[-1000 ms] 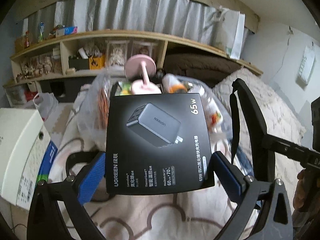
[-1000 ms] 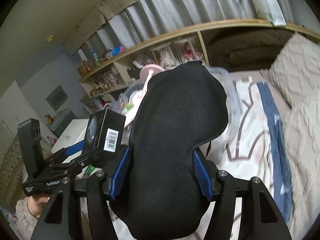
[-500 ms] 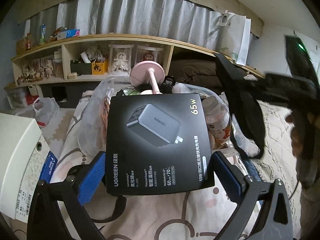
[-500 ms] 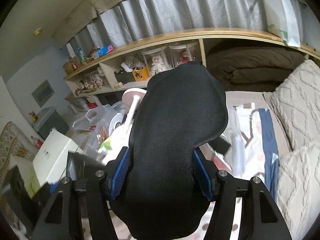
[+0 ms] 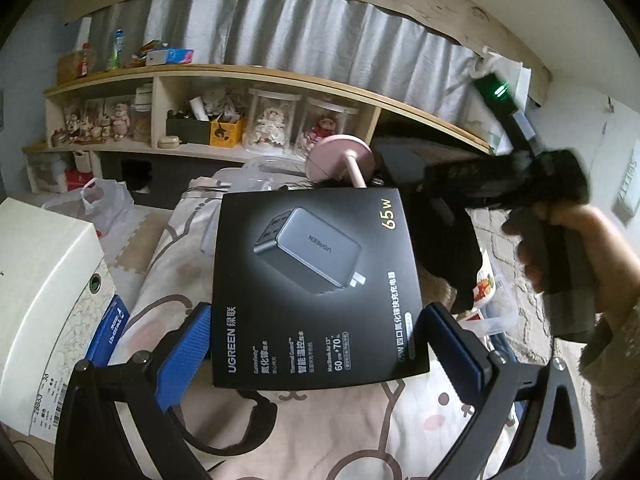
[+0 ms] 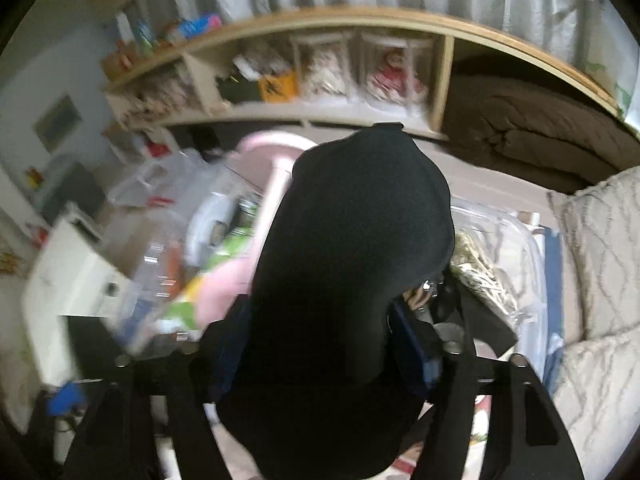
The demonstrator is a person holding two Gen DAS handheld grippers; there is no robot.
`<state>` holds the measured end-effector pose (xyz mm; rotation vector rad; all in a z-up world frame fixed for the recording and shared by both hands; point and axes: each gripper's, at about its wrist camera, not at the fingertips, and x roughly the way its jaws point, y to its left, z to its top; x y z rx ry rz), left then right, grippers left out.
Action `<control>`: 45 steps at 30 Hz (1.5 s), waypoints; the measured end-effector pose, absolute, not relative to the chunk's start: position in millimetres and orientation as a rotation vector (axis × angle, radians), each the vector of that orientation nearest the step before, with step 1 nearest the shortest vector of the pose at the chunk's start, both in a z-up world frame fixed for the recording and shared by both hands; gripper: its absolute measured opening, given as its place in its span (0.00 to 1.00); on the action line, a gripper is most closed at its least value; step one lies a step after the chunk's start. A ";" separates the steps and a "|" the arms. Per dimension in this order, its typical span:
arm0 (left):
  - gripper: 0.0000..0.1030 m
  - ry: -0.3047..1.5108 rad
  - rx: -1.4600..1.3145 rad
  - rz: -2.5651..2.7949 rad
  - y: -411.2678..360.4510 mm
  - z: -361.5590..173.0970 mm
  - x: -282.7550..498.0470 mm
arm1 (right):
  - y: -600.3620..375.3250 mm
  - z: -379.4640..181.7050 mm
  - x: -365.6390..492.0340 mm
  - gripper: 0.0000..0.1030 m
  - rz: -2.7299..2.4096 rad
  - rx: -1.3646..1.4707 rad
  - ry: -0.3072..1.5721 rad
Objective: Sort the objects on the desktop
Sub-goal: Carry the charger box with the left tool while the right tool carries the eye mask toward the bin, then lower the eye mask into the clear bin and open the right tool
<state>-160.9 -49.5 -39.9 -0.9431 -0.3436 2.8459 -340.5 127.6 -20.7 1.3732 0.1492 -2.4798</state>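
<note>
- Left gripper: blue pads clamped on both side edges of the black charger box. Box held flat, printed face up, above the patterned bedsheet.
- Right gripper: jaws have just been opening; black eye mask is between them. Gap shows beside the right pad, so pads no longer look pressed on it; left side too dark/blurred to tell.
- Mask sits over a clear plastic bin w/ mixed items; pink stand at the mask's left.
- Left-wrist view: person's hand grips the right gripper's handle, blurred, at right of the box; mask hangs below it.
- Bkgd: wooden shelf w/ figurines, grey curtain above. White box at left.
</note>
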 end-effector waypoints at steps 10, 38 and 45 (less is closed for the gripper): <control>1.00 -0.358 -0.946 2.829 -52.4 -42.0 -162.9 | 150.9 0.0 -319.3 1.00 -2.561 1.252 0.043; 1.00 -0.712 -1.024 2.478 -58.0 19.2 -315.4 | 191.4 -6.7 -207.4 1.00 -2.476 0.988 -0.133; 1.00 -0.839 -1.036 2.265 -67.8 3.9 -349.1 | 197.5 -31.0 -206.9 1.00 -2.413 1.043 -0.217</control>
